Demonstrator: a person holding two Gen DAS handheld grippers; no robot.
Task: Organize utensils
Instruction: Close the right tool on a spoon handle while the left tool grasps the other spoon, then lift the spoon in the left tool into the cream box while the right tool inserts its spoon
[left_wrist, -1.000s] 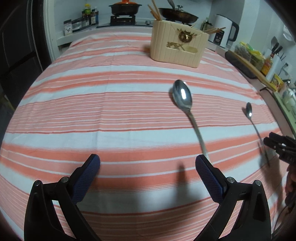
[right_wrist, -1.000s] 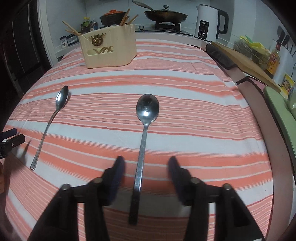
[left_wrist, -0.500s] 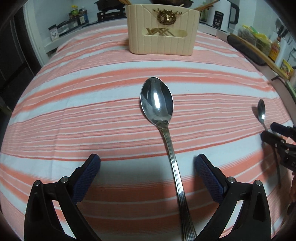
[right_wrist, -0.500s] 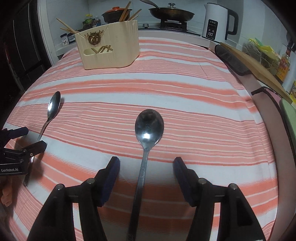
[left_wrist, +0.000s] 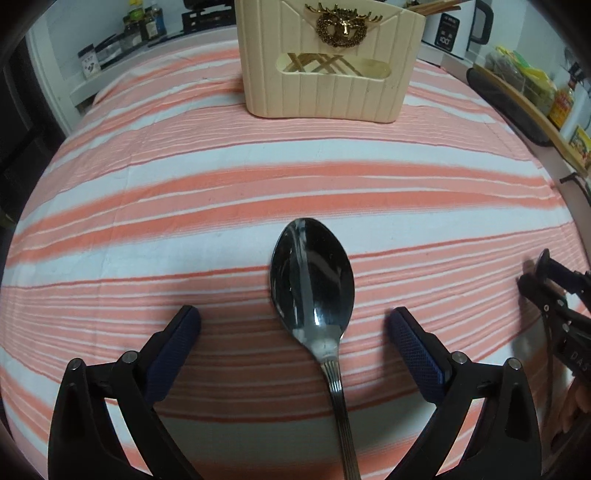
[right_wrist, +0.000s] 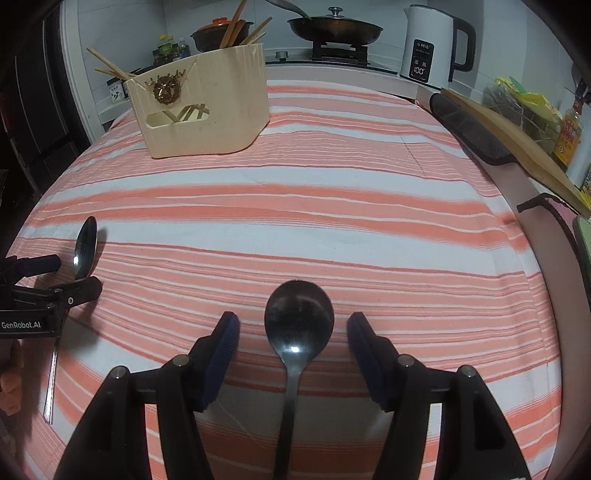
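Observation:
Two steel spoons lie on the striped cloth. In the left wrist view the ridged-handled spoon (left_wrist: 312, 280) lies between the fingers of my left gripper (left_wrist: 293, 321). Its jaws stand wide and are closing, and the pads are clear of the spoon's neck. In the right wrist view the other spoon (right_wrist: 299, 314) lies between the fingers of my right gripper (right_wrist: 293, 321). These jaws are also closing, about half apart, with the pads beside the bowl and not touching it. The cream utensil holder (left_wrist: 325, 70) (right_wrist: 203, 107) stands at the far side with chopsticks in it.
Each gripper shows in the other's view: the right gripper (left_wrist: 554, 295) and the left gripper (right_wrist: 55, 280) over its spoon (right_wrist: 85, 245). Behind the table are a kettle (right_wrist: 430, 48) and a lidded pan (right_wrist: 334, 27). A cutting board (right_wrist: 509, 140) lines the right edge.
Both grippers have slid forward along their spoons towards the bowls, and the holder looks nearer. Both pairs of jaws have narrowed a little. The spoons have not moved.

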